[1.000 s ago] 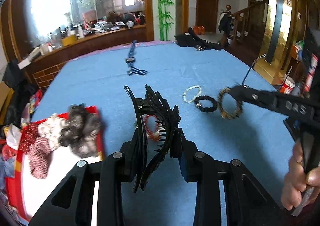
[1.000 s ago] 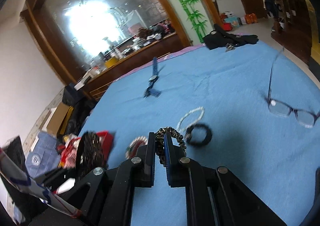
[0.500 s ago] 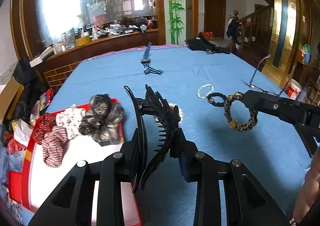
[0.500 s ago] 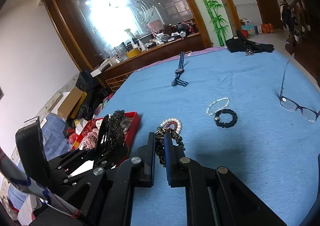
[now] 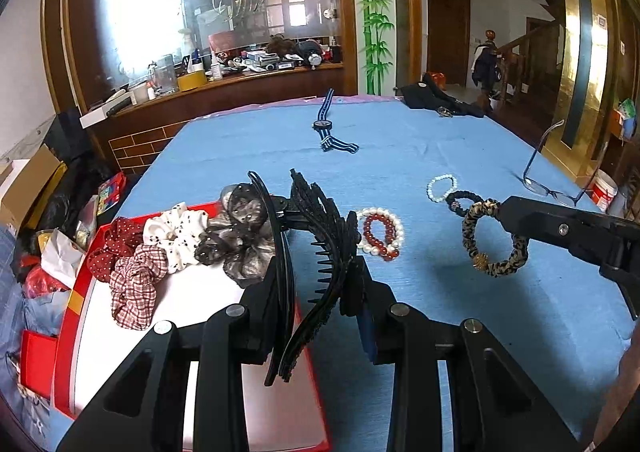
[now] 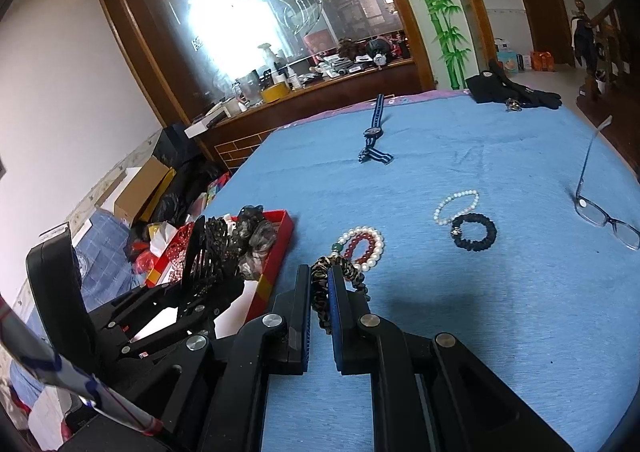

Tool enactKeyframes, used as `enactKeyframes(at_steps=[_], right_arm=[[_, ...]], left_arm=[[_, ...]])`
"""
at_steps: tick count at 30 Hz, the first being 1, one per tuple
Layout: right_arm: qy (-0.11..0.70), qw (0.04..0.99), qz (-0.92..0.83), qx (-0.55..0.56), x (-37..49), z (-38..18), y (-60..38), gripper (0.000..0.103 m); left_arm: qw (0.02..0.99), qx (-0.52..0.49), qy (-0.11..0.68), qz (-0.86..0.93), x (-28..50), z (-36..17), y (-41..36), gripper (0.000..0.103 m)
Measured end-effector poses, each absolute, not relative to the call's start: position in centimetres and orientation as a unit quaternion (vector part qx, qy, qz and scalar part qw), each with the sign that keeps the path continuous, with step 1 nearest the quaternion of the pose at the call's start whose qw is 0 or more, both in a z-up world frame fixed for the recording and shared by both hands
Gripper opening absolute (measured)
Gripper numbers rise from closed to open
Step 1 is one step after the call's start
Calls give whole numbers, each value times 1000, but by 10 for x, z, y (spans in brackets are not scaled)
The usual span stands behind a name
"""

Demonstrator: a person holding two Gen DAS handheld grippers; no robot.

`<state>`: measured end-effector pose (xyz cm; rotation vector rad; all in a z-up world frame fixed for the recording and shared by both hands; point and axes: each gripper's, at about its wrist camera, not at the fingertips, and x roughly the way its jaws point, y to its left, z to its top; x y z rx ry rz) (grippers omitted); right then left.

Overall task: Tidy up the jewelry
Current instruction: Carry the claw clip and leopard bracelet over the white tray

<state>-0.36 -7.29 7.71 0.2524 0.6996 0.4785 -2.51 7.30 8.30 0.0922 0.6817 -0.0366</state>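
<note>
Beside red tray (image 5: 68, 304), open blue tablecloth (image 5: 500, 332)

No readable text in either view.

You get no lettering, brand or number you can make out on anything here. The small boxes and packets on the wooden counter (image 5: 248, 64) behind the table may carry print, but they are too small and blurred for you to read. The same goes for the coloured packaging (image 6: 160, 244) heaped beside the table's edge in the right wrist view.
</note>
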Motion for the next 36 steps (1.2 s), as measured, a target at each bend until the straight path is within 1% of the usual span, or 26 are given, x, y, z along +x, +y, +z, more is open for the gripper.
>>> enactKeyframes(at_steps=[18,36], right_arm=[[354,892,266,90,3,80,-17,10],[371,875,307,57,11,75,46,10]], left_arm=[[943,20,333,16,-32,79,121,32],[940,-17,334,61,-42,76,184,32]])
